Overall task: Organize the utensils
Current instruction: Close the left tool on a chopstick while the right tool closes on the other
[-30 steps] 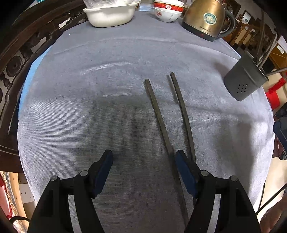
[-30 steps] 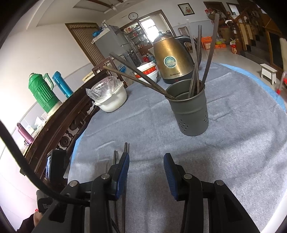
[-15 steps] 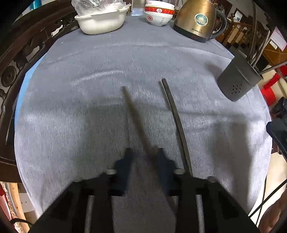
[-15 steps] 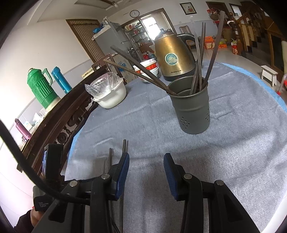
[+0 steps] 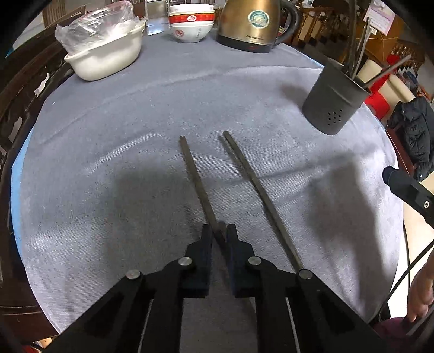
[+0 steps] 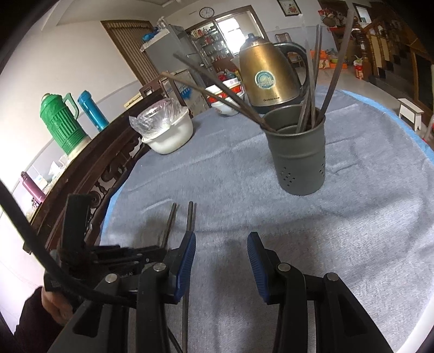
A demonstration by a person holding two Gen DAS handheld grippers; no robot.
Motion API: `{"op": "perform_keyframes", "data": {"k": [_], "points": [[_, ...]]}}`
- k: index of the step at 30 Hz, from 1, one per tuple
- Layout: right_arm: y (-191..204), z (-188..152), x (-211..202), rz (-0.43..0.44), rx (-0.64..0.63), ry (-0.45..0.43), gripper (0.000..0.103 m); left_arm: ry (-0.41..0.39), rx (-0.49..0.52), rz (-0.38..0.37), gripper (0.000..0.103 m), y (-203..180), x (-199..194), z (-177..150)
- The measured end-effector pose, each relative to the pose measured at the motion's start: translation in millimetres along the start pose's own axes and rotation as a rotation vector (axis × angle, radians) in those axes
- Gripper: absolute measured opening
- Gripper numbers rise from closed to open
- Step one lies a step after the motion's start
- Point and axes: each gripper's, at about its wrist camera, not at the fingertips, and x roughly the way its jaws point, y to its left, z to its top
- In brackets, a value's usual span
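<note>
Chopstick sits between the slightly opening left gripper jaws, near the holder; right gripper gapes empty.

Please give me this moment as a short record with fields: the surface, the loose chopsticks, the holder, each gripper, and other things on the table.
surface: round table with grey cloth
held chopstick: between the left gripper pads, jaws opening
loose chopstick: flat on the cloth, right of the held one
holder: grey cup, upright, several chopsticks inside
right gripper: open, nothing between its pads
other things: gold kettle, white basin, stacked bowls
</note>
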Motion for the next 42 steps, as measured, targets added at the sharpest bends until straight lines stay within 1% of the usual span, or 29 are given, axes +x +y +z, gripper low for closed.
{"op": "perform_keyframes", "data": {"k": [1,2,3,4,8,14,18,19,20,21,22,25,27,29,30,31,33,36,39,42], "points": [[0.7,-0.2,1.0,0.001,0.001,0.003,0.044,-0.003,-0.020,-0.001,0.021,6.4,-1.5,-1.8],[2.1,0.3,2.3,0.000,-0.002,0.007,0.044,-0.005,-0.040,-0.001,0.029,12.5,-1.9,-2.1],[4.2,1.2,4.3,-0.003,-0.008,0.010,0.044,-0.007,-0.063,-0.004,0.032,18.3,-3.0,-3.5],[5.9,2.1,6.4,-0.005,-0.012,0.014,0.044,-0.011,-0.091,-0.019,0.032,27.0,-4.5,-5.3],[17.4,8.2,23.1,0.004,-0.041,0.063,0.044,-0.026,-0.141,-0.048,0.032,38.5,-12.3,-16.6],[41.8,13.1,69.4,0.002,-0.109,0.163,0.044,-0.047,-0.205,-0.074,0.032,47.4,-25.6,-41.8],[48.1,17.8,100.4,0.004,-0.094,0.226,0.043,-0.065,-0.219,-0.065,0.032,58.9,-30.9,-45.8],[50.0,19.3,107.2,0.000,-0.090,0.238,0.043,-0.068,-0.223,-0.061,0.032,56.4,-38.6,-53.3],[51.5,21.4,112.8,-0.004,-0.088,0.248,0.043,-0.070,-0.230,-0.055,0.032,60.2,-39.5,-53.8],[53.8,23.7,119.3,-0.010,-0.088,0.259,0.043,-0.069,-0.238,-0.050,0.034,61.3,-30.4,-53.4],[56.8,26.1,125.6,-0.016,-0.091,0.272,0.040,-0.067,-0.245,-0.045,0.034,64.1,-31.3,-55.5],[63.5,32.2,142.3,-0.034,-0.097,0.302,0.040,-0.059,-0.257,-0.035,0.034,64.1,-25.1,-52.6],[64.5,34.1,152.1,-0.048,-0.089,0.324,0.037,-0.056,-0.264,-0.036,0.034,67.3,-26.7,-54.3],[63.1,34.6,159.1,-0.060,-0.082,0.346,0.029,-0.054,-0.271,-0.043,0.034,67.6,-24.1,-51.8],[61.3,33.5,162.2,-0.076,-0.081,0.358,0.028,-0.052,-0.275,-0.046,0.034,68.4,-23.6,-50.9],[59.8,33.0,162.5,-0.085,-0.081,0.354,0.024,-0.049,-0.278,-0.047,0.034,67.7,-20.6,-48.6],[57.4,33.2,162.7,-0.094,-0.094,0.372,0.023,-0.047,-0.282,-0.047,0.034,66.6,-17.1,-45.3],[64.4,34.0,165.9,-0.129,-0.178,0.420,0.023,-0.040,-0.283,-0.045,0.034,65.5,-15.6,-44.2],[67.2,35.2,168.0,-0.148,-0.175,0.424,0.024,-0.038,-0.281,-0.038,0.034,62.1,-13.1,-43.3],[75.4,34.6,173.6,-0.160,-0.224,0.438,0.027,-0.035,-0.287,-0.034,0.034,61.7,-12.5,-45.1]]}}
